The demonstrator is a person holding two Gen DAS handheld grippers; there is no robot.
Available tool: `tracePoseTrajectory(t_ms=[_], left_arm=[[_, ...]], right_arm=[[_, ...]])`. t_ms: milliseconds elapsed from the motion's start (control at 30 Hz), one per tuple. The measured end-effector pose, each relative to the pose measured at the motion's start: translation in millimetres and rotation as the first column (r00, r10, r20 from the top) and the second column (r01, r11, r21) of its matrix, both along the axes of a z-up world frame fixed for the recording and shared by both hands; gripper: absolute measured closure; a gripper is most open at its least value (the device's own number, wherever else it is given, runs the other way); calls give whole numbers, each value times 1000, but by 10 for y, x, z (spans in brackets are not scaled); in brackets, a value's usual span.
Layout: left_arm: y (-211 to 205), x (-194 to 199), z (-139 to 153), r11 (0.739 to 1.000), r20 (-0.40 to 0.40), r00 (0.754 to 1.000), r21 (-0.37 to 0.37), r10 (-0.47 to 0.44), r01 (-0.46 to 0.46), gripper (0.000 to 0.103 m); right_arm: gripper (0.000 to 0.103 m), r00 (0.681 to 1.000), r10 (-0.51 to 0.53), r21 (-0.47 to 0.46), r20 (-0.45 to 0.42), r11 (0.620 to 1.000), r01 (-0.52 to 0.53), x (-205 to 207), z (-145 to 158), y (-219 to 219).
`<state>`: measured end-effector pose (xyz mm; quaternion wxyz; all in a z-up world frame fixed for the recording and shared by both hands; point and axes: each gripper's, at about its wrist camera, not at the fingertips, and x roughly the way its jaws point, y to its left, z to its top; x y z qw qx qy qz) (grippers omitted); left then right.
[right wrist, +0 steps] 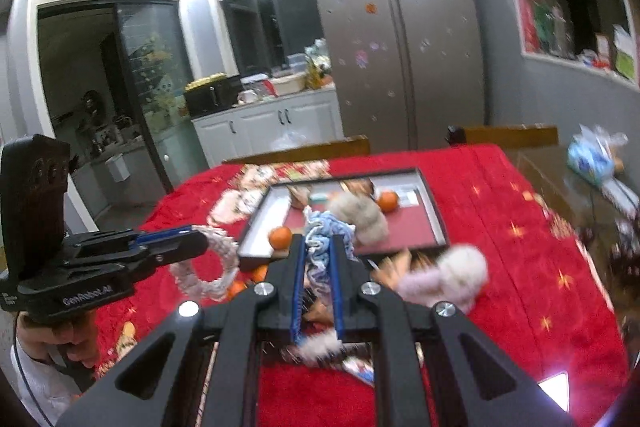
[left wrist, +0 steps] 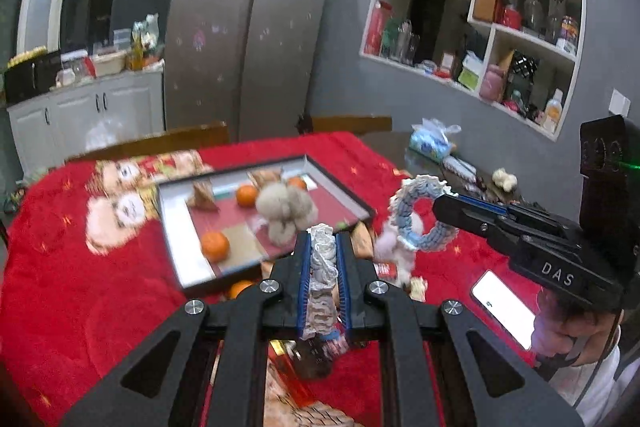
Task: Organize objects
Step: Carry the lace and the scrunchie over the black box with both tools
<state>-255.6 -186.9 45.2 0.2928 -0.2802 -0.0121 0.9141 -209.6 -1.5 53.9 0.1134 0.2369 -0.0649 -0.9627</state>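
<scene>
My left gripper (left wrist: pixel 323 247) is shut on a white knitted scrunchie (left wrist: pixel 323 267), held above the red cloth; it shows as a white ring in the right wrist view (right wrist: pixel 208 267). My right gripper (right wrist: pixel 318 247) is shut on a blue and white knitted scrunchie (right wrist: pixel 320 231), seen as a ring in the left wrist view (left wrist: pixel 420 219). A dark-rimmed tray (left wrist: pixel 176 227) ahead holds oranges (left wrist: pixel 215 246), a fluffy beige scrunchie (left wrist: pixel 286 205) and small packets. A pink fluffy scrunchie (right wrist: pixel 452 275) lies in front of the tray.
A red tablecloth (left wrist: pixel 80 287) covers the table. A lit phone (left wrist: pixel 504 307) lies at the right. Snack packets and an orange (left wrist: pixel 240 289) lie near the tray's front edge. A blue bag (left wrist: pixel 430 143) sits at the far right. Chair backs, fridge and shelves stand behind.
</scene>
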Motion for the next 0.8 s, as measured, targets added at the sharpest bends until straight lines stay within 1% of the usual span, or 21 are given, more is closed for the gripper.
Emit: tracePoseTrajectory(t_ms=[67,133,233,433,600,733,800], left_arm=[[-50,-45,95,1000,-22,999,12,26,-26,92],[-97,-99,178,999,-38,998,23,50,-49,92],[-142,-192,273,997,-59,995,27,79,-78,92],[-186,-487,381,993,-68,991,41,112,-109,92],[-213,-802,335,990,-39,991,49,131,-129,92],[-273,-1118,208,986,10,988,62,153,-153,92],[-314,-1293,91,984,41,986,69,164,-166,92]], right_arm=[[91,1000,7,21,-12,1000,-7,-81,95,-106],[91,1000,29,18,-9,999,-29,-159,149,-193],[91,998,70,-12,5,997,-70,-345,224,-301],[91,992,125,-61,6,990,-124,-639,299,-417],[91,986,164,-111,24,981,-160,-950,261,-462],[91,983,175,-145,56,976,-165,-1249,161,-446],[91,981,178,-158,76,974,-165,-1394,92,-437]])
